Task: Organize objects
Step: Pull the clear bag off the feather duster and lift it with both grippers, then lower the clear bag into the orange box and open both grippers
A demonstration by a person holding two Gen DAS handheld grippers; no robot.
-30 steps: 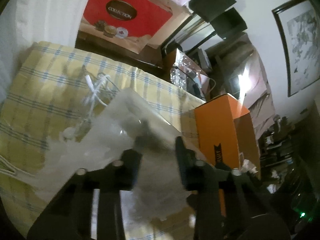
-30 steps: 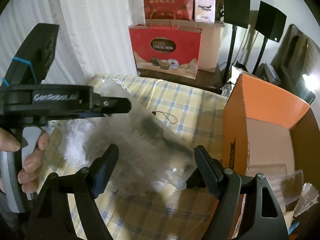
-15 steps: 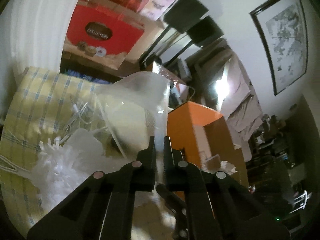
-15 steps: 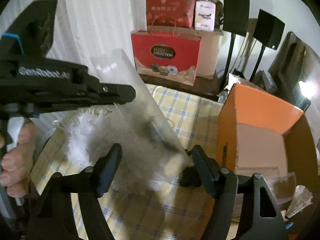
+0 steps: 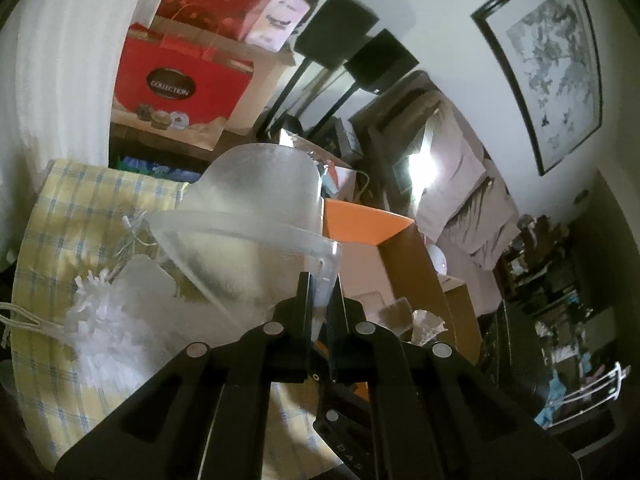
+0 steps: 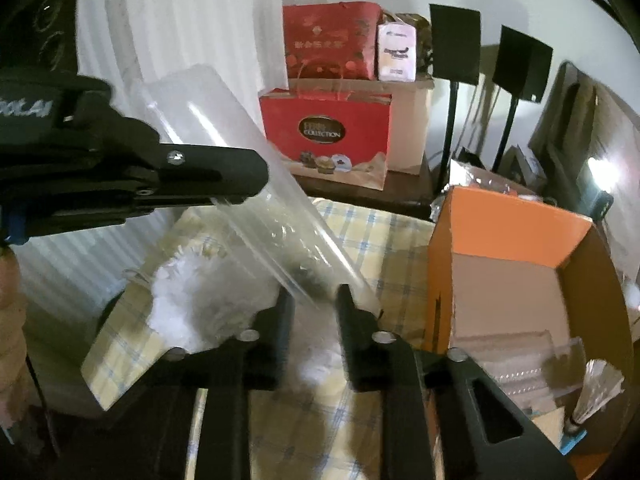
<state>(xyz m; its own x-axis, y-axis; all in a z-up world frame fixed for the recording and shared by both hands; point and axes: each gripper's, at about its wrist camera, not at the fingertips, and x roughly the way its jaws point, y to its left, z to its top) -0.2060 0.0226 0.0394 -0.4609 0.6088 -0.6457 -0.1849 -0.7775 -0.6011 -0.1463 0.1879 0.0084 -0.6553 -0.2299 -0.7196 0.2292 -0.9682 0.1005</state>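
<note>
Left gripper [image 5: 319, 300] is clenched on the clear, thin, flimsy plastic sleeve [image 5: 256, 216], held aloft above the yellow checked cloth [image 5: 80, 200]; right gripper [image 6: 310, 312] is closing around its lower end (slippery, crushes easily, so pinch edges).

Both views are dim and grainy, the room lit mainly by one glaring lamp [image 5: 422, 166] toward three o'clock, blown out to white with a soft halo; it flares again at the right wrist view's three o'clock edge. Fisheye bending curves the framed picture [image 5: 548, 64] and the curtain [image 6: 168, 20]. Black vignette fills the corners. The clear plastic sheet [image 6: 240, 152] shows streaky glints and motion blur.
</note>
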